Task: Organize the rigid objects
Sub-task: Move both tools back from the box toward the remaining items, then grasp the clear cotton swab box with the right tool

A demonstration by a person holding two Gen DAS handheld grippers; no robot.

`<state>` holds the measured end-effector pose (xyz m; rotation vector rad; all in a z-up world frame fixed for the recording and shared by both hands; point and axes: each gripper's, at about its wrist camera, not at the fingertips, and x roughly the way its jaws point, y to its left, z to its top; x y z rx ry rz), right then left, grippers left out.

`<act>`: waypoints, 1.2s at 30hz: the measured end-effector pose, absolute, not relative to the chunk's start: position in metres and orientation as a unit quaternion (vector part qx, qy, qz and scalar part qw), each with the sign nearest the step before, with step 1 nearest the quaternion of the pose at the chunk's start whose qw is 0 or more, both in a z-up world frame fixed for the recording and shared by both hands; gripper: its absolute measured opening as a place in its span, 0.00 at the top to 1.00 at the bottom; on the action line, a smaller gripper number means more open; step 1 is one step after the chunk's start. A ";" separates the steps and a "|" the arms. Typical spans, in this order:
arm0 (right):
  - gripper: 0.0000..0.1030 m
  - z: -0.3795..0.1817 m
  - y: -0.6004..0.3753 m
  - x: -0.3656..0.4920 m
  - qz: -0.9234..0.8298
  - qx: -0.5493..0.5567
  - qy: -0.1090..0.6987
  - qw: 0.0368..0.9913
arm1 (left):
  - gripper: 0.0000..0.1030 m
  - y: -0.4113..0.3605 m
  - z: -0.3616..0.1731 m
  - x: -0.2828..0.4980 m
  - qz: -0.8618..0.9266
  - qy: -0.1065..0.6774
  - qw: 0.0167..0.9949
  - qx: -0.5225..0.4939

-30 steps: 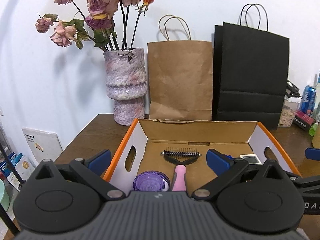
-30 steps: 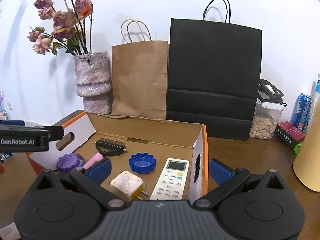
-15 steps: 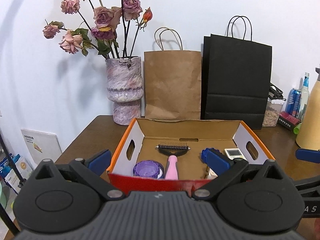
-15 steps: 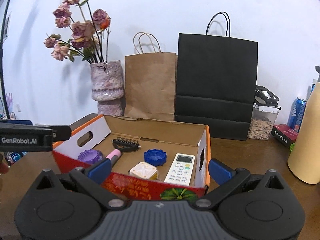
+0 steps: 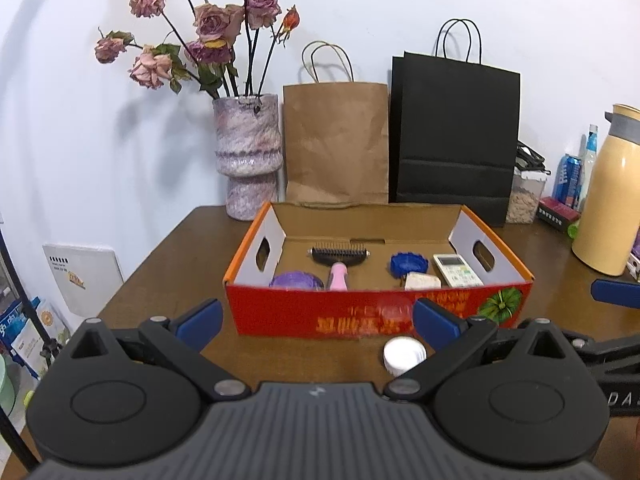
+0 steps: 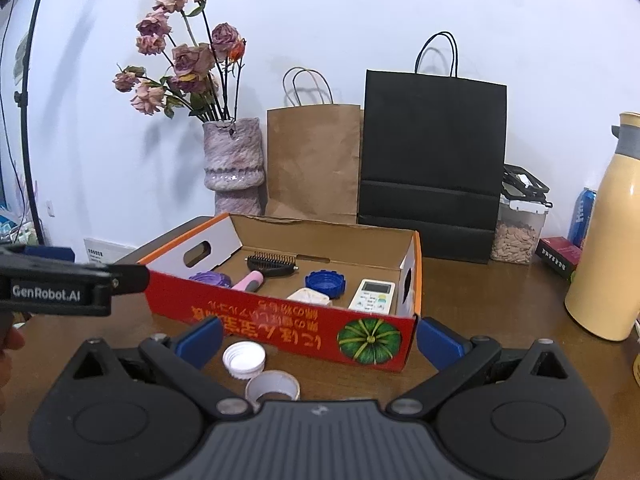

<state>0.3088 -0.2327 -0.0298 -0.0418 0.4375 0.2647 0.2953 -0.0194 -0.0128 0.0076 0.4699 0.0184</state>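
Jaws of both the left gripper (image 5: 318,322) and the right gripper (image 6: 320,334) spread wide, empty, low above the desk (image 5: 176,268) before the cardboard box (image 5: 376,312). Box contents: purple lid (image 5: 296,280), pink-handled comb (image 5: 339,260), blue cap (image 5: 409,263), cream block (image 5: 422,281), remote control (image 5: 457,269). Outside the box, on the desk just beside its red front wall: white cap (image 6: 244,359) and tape roll (image 6: 272,387), near each other.
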 end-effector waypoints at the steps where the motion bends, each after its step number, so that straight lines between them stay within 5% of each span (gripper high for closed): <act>1: 0.00 -0.031 -0.233 0.306 0.131 -0.019 0.217 0.967 | 0.00 -0.019 -0.015 0.291 0.008 0.235 0.972 0.002; 36: 0.00 -0.093 -0.244 0.269 0.117 -0.026 0.262 0.958 | 0.00 0.001 -0.081 0.248 0.022 0.270 0.962 0.022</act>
